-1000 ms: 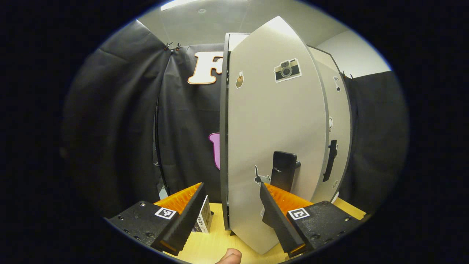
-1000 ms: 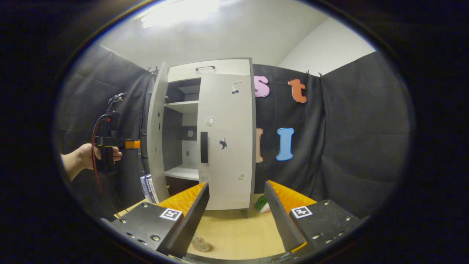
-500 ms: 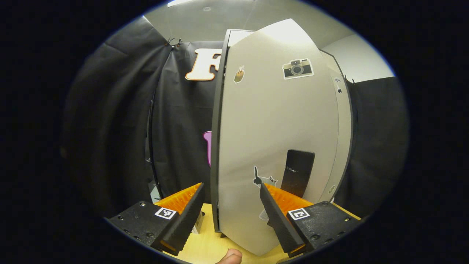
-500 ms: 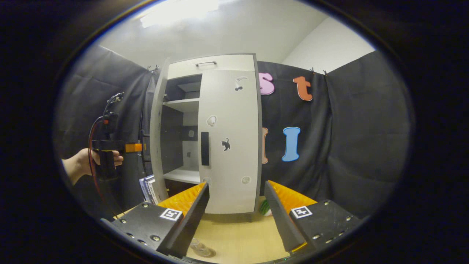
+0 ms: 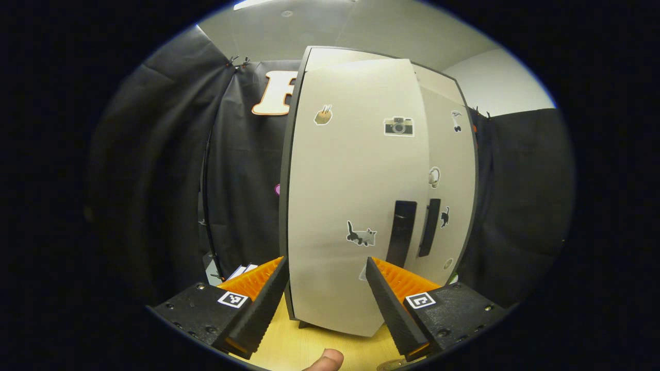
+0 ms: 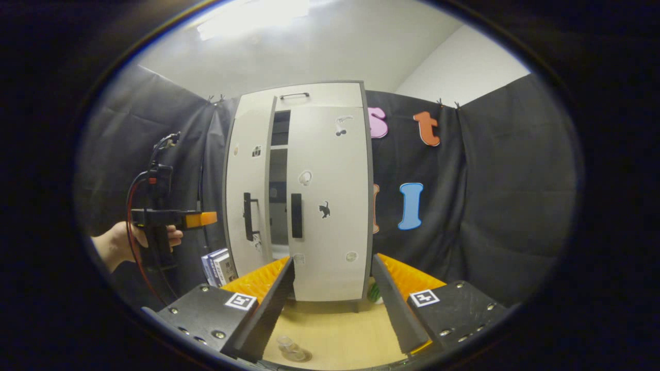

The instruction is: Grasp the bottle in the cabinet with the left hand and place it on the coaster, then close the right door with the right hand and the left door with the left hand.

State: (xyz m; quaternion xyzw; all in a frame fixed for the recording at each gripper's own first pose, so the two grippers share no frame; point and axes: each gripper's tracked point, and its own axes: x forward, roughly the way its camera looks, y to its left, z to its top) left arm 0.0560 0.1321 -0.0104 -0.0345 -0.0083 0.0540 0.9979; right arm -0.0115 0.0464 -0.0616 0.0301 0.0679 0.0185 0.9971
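The pale cabinet stands on the wooden table. Its right door (image 6: 327, 196) is flush shut. A narrow dark gap separates it from the left door (image 6: 250, 180), which is almost shut. From the left gripper view, the left door (image 5: 350, 196) and right door (image 5: 448, 180) fill the middle, their black handles side by side. My left gripper (image 5: 325, 263) is open and empty, just short of the left door; a hand holds this left gripper (image 6: 198, 220) level. My right gripper (image 6: 332, 260) is open and empty, back from the cabinet. A clear bottle (image 6: 290, 352) stands low between its fingers.
Some books (image 6: 219, 265) lean beside the cabinet's left side. A green object (image 6: 375, 293) lies by the cabinet's right foot. Bare wooden tabletop (image 6: 335, 330) lies in front of the cabinet. Black cloth walls close in behind and at both sides.
The left door has swung from wide open to almost shut, hiding the shelves. My left gripper followed it round and now faces its front. The right gripper has barely moved.
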